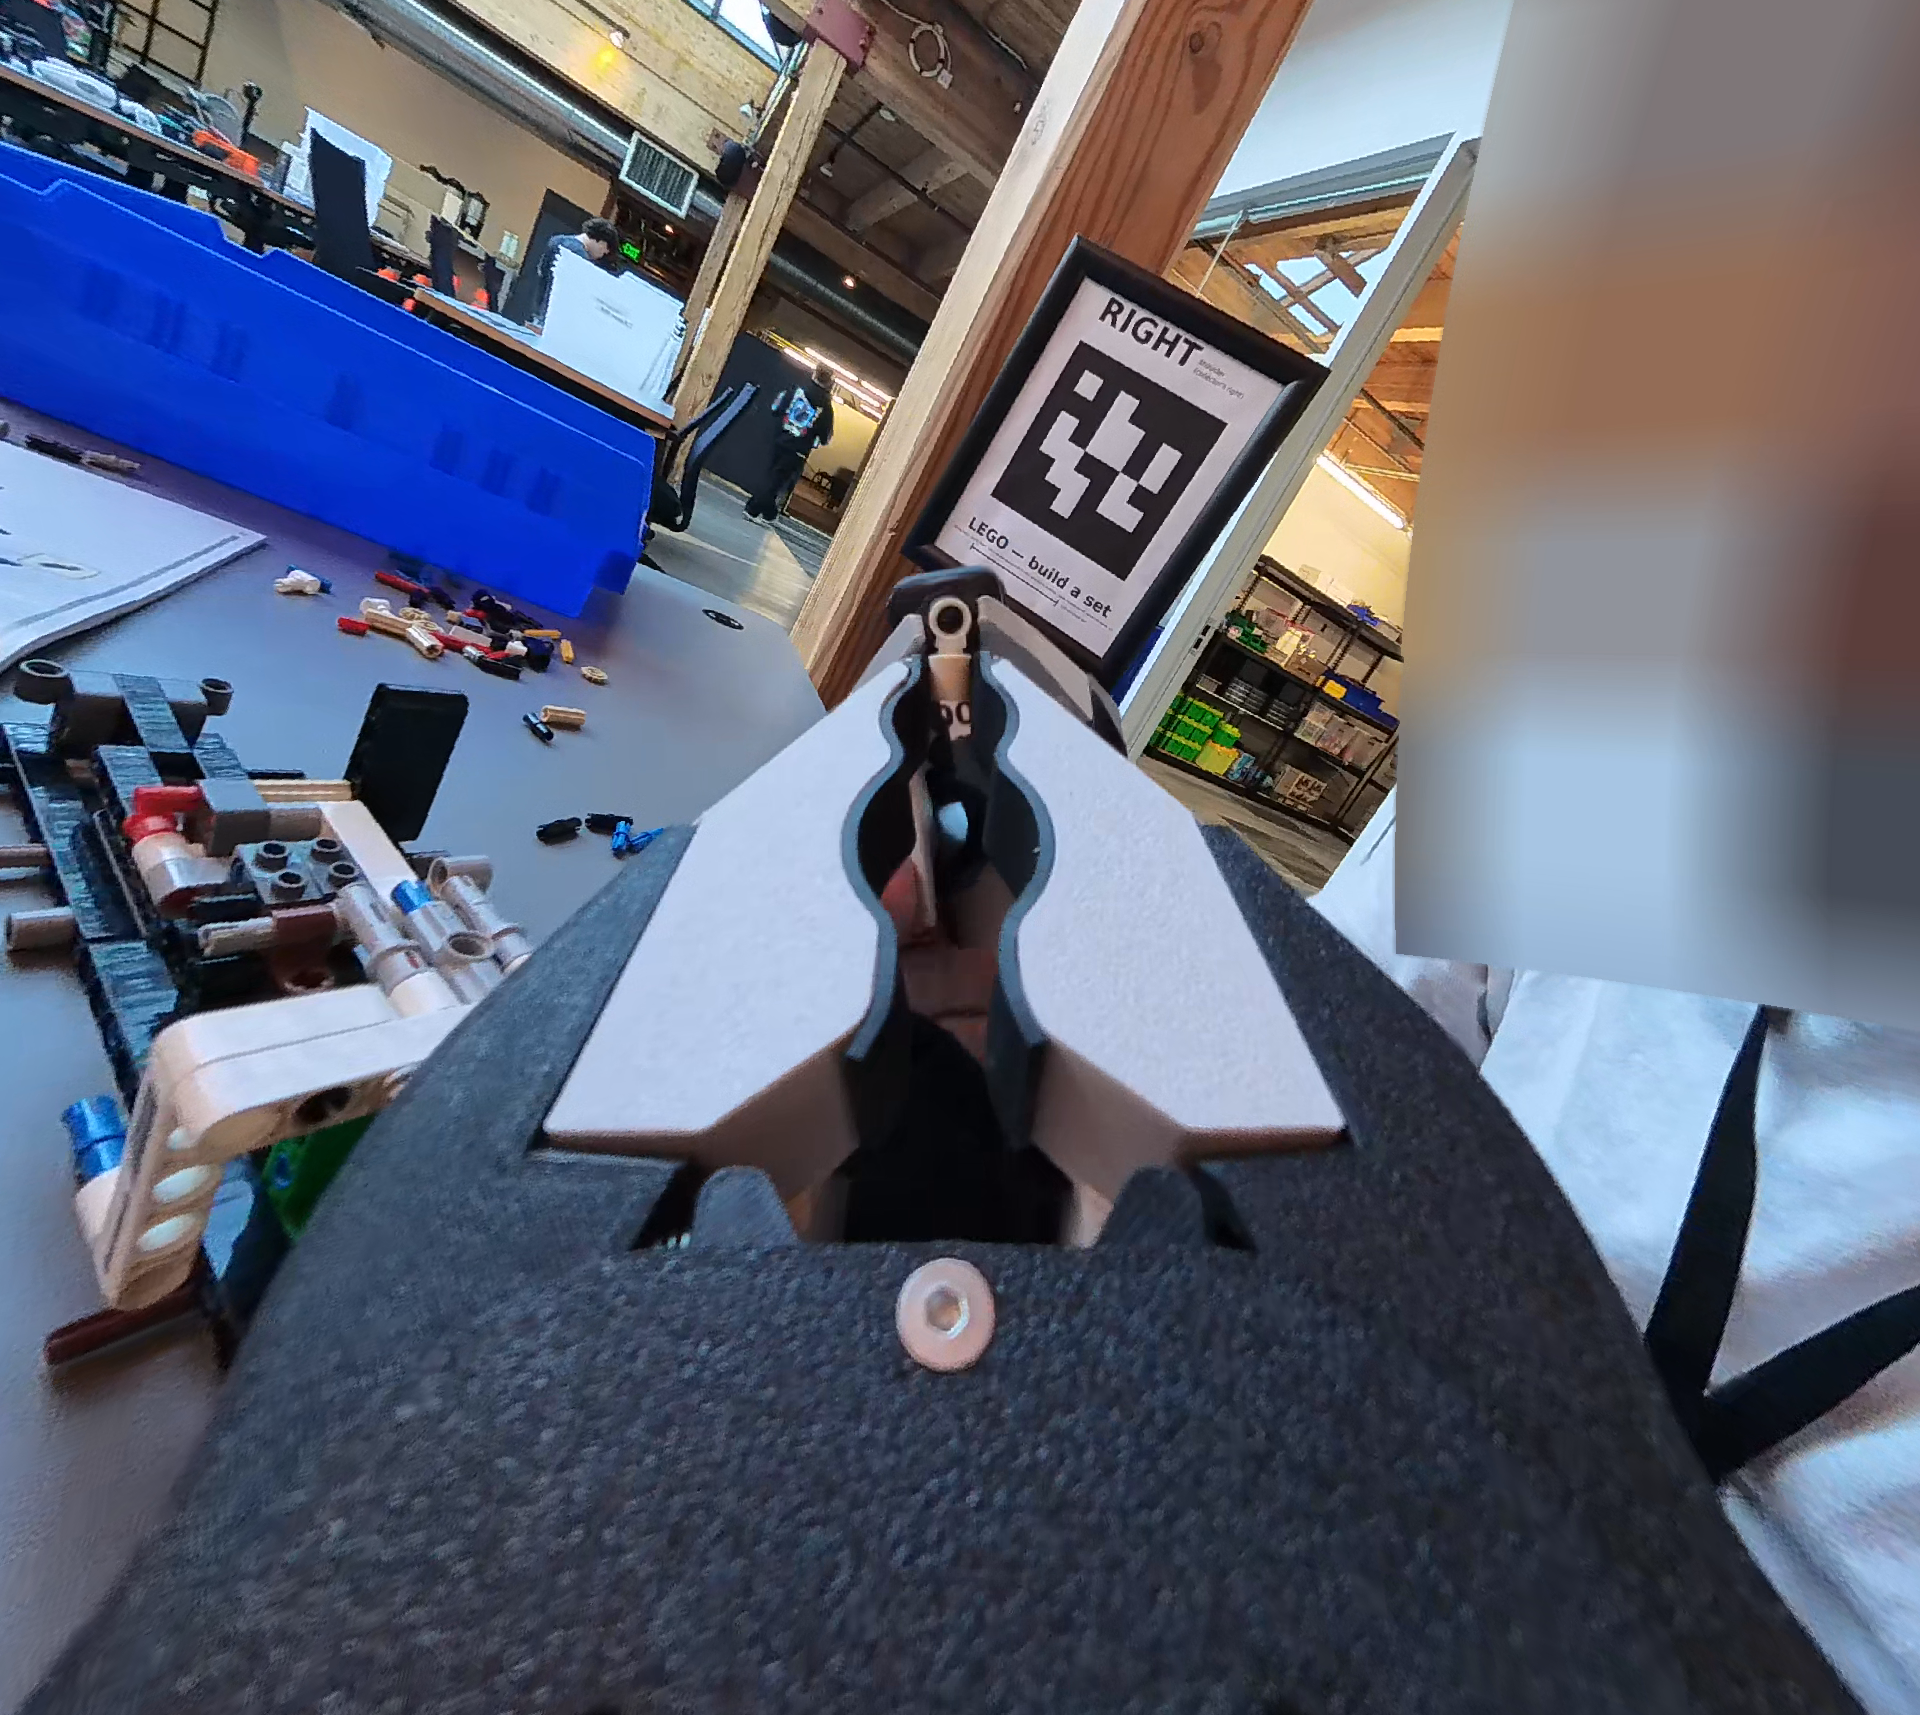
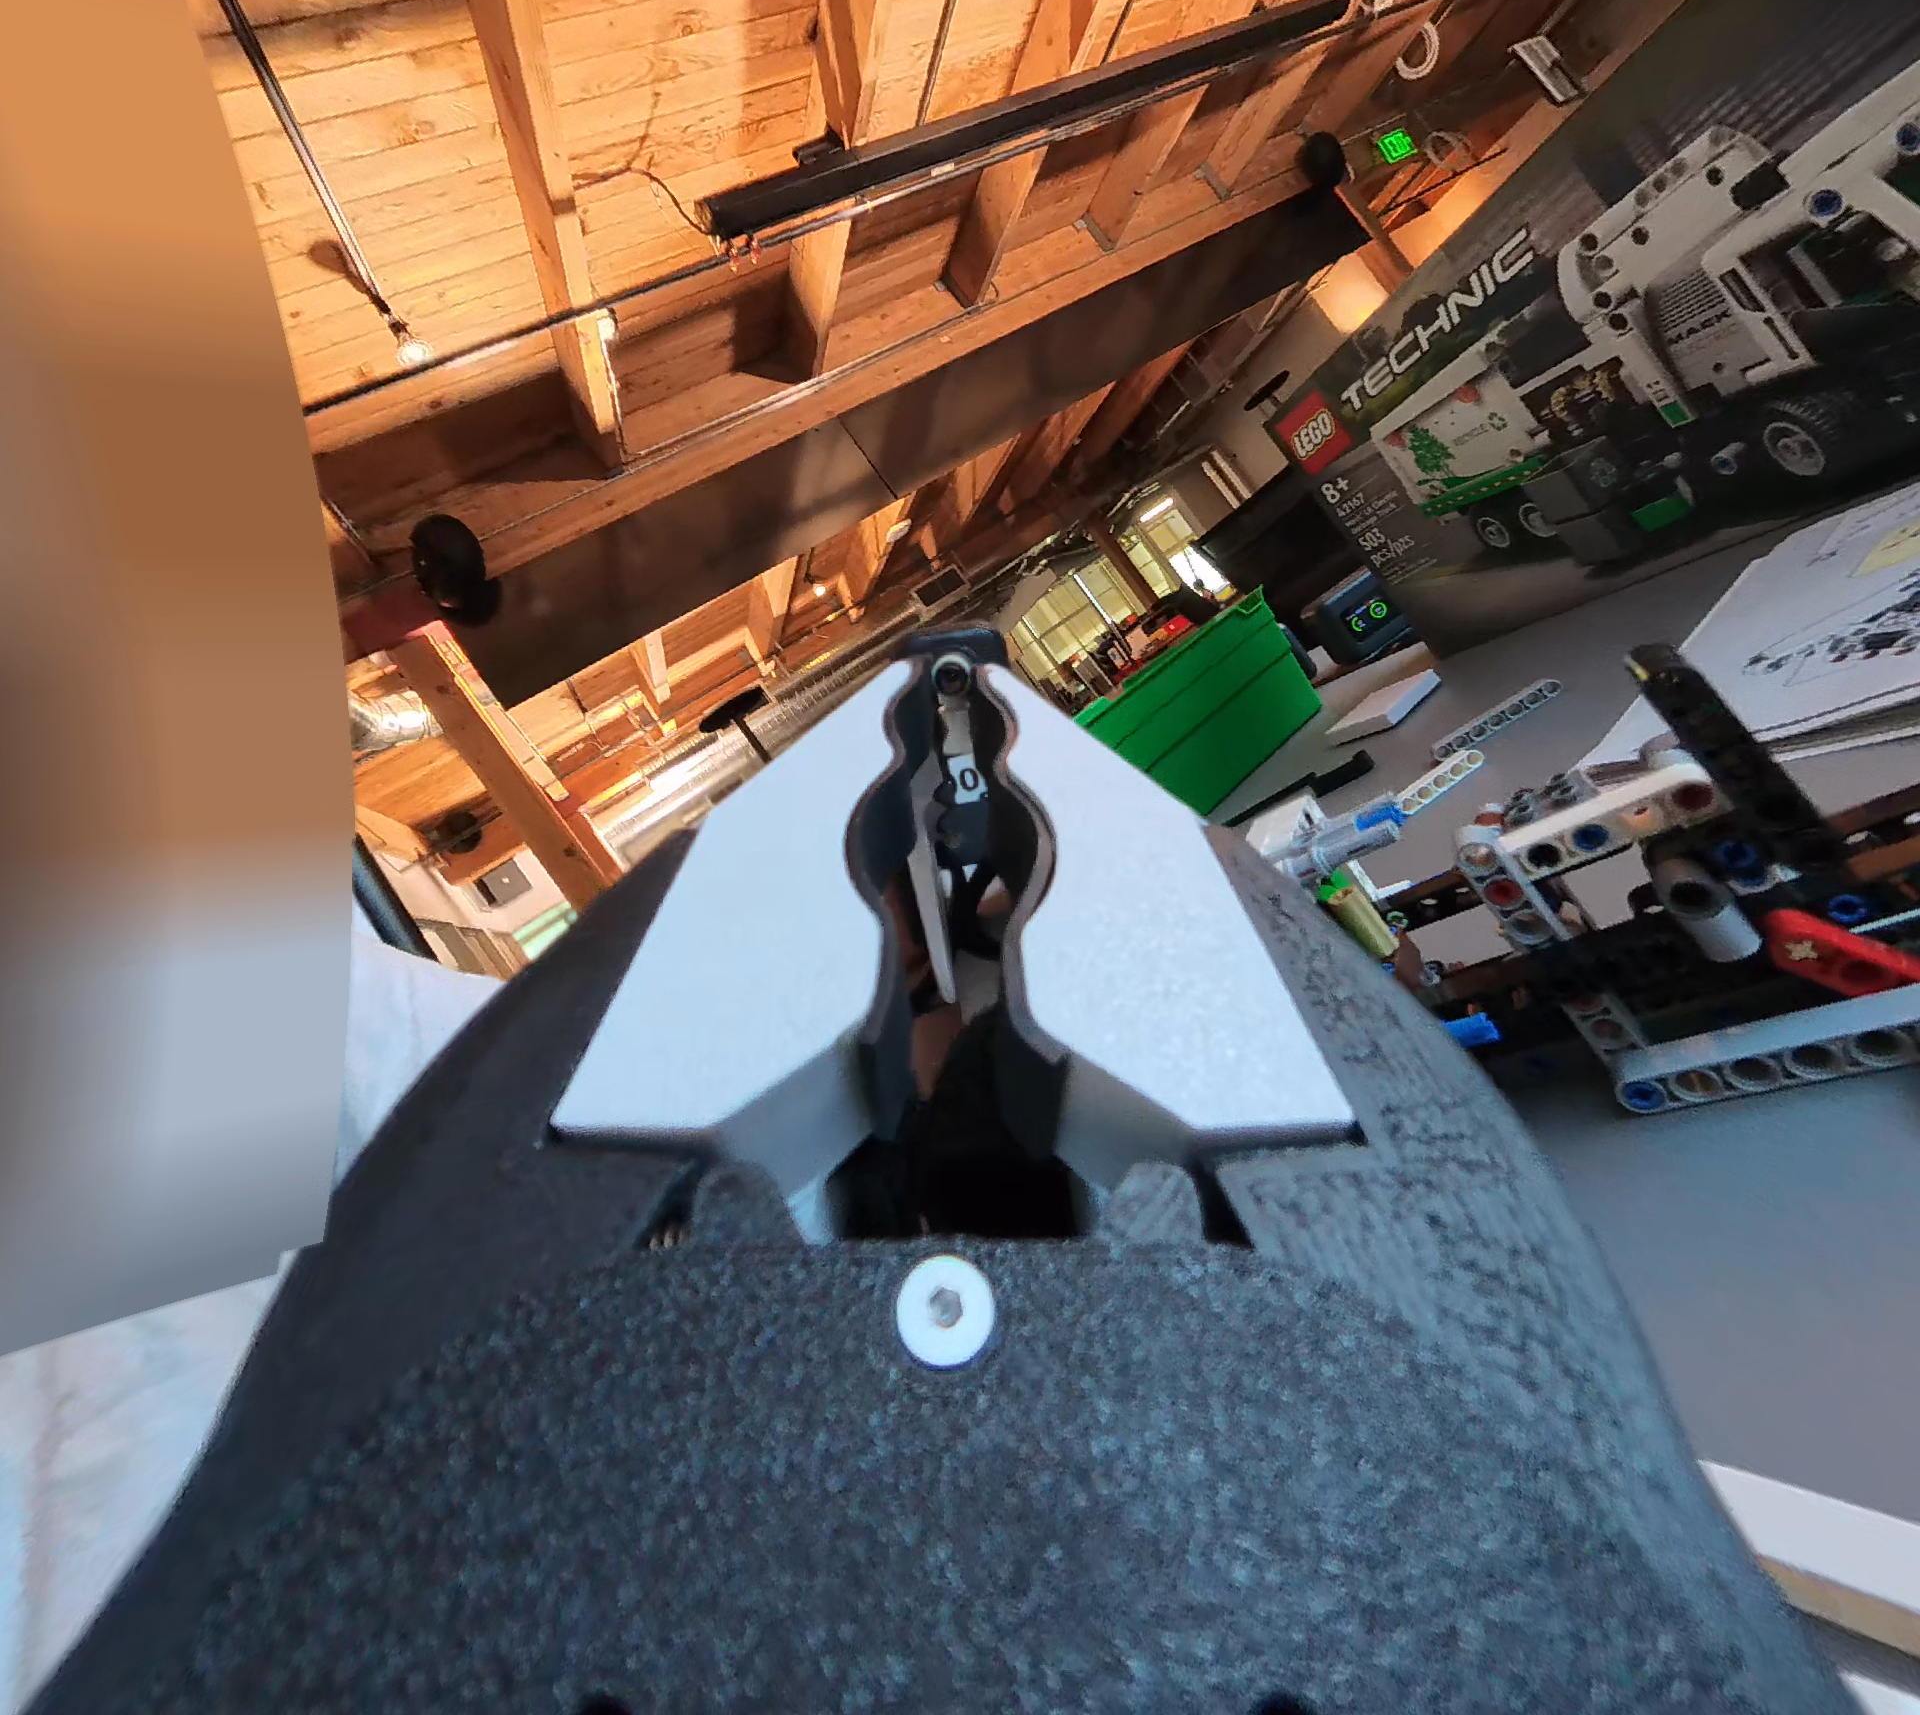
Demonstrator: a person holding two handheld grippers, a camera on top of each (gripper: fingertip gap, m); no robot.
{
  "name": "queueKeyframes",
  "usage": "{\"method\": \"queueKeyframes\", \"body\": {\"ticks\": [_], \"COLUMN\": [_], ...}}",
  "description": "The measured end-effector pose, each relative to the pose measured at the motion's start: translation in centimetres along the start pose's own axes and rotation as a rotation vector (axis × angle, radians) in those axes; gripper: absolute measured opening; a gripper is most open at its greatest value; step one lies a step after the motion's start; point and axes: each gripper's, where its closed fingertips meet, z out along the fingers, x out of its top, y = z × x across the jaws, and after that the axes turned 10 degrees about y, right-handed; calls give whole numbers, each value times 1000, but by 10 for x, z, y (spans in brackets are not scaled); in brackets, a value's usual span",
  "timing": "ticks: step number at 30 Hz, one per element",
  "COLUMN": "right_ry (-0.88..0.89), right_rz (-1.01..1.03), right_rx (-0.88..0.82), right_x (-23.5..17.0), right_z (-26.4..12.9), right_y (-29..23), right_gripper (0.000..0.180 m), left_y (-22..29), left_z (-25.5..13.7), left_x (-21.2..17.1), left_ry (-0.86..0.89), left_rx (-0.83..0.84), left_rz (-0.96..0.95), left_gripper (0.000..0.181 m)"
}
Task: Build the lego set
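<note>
The partly built Lego model (image 1: 239, 886), made of black, white and grey beams with red and blue pins, lies on the grey table (image 1: 665, 730) at the left of the left wrist view. It also shows at the right of the right wrist view (image 2: 1662, 896). My left gripper (image 1: 948, 657) is shut, tilted upward and to the right of the model, apart from it. My right gripper (image 2: 951, 678) is shut, points up toward the ceiling, and sits left of the model. I see no brick between either pair of fingers.
Loose small pieces (image 1: 457, 626) lie past the model, beside a blue bin (image 1: 312, 387) and an instruction booklet (image 1: 94, 543). A framed marker sign (image 1: 1122, 460) leans on a wooden post. The set's box (image 2: 1662, 377), a green bin (image 2: 1195, 709), loose beams (image 2: 1496, 720) and a booklet (image 2: 1818, 626) are at the right. Both grippers' tips are close together, under 4 cm apart.
</note>
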Motion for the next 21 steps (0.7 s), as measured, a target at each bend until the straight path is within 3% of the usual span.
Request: {"method": "queueKeyframes", "body": {"ticks": [2, 5, 9, 13, 17, 21], "right_ry": [-34, -174, -473, -635, -656, -667], "right_rz": [-40, -293, -951, -1426, -1602, -1623], "right_rx": [28, 91, 44, -2, -44, -50], "right_x": [3, 14, 11, -12, -15, -15], "right_z": [-1, -13, -28, -31, -28, -25], "right_y": [-4, -12, 5, 15, 16, 16], "right_gripper": [8, 26, 52, 37, 31, 28], "left_y": [1, -4, -10, -13, -12, -6], "left_z": [1, -2, -4, -3, -1, 1], "left_x": [-1, 0, -5, -14, -22, -28], "left_ry": [-5, -6, -32, -74, -115, -150], "left_rx": [-10, 20, 73, 135, 149, 123], "left_rz": [-9, -56, -85, -79, -76, -71], "left_gripper": [4, 4, 4, 3, 4, 4]}}
